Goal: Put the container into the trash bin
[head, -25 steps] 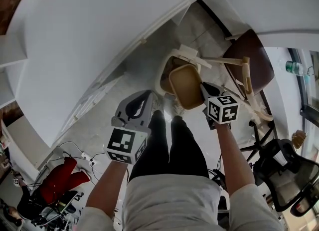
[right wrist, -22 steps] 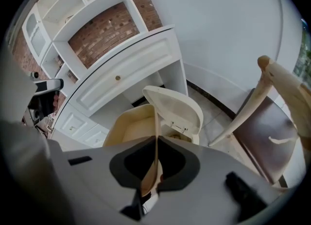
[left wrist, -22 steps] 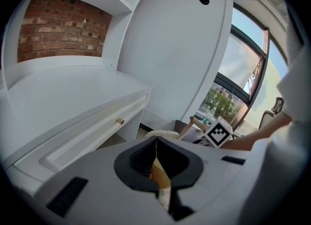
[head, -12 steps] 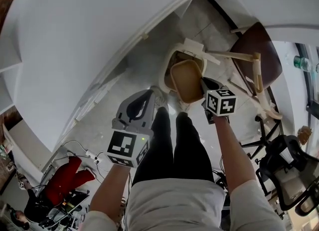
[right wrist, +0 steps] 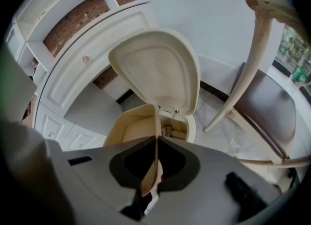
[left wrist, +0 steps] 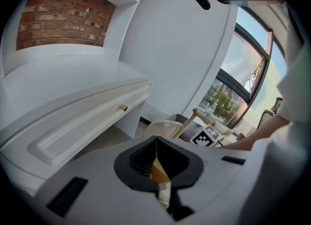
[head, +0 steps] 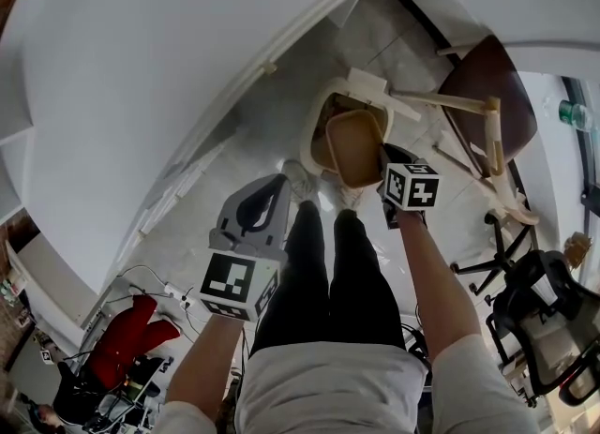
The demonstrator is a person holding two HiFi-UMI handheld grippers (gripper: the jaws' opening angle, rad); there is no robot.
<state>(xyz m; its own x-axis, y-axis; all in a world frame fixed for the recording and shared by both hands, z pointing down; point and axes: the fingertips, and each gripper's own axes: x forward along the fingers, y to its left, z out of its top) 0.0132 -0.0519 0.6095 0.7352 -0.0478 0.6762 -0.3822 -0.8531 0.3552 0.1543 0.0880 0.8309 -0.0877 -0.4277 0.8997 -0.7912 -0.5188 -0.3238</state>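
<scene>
left gripper [left wrist: 156, 144]: jaws pressed together along one thin line, nothing clamped between them; its grey body fills the lower frame
gap below the jaws: a tan patch and something pale show through, too blurred to name
drawer front [left wrist: 92, 117]: white and long, sloping down to the left
knob [left wrist: 124, 107]: small, brass-coloured, near the drawer front's right end
brick panel [left wrist: 63, 20]: upper left, framed in white
trash bin [left wrist: 164, 128]: cream; only its rounded lid shows, just above the jaw tips
chair [left wrist: 197, 118]: pale wooden frame, right of the bin
marker cube [left wrist: 208, 136]: black-and-white squares, just right of the bin
forearm [left wrist: 248, 141]: reaches from the right edge to the cube
window [left wrist: 240, 88]: dark-framed, greenery outside
</scene>
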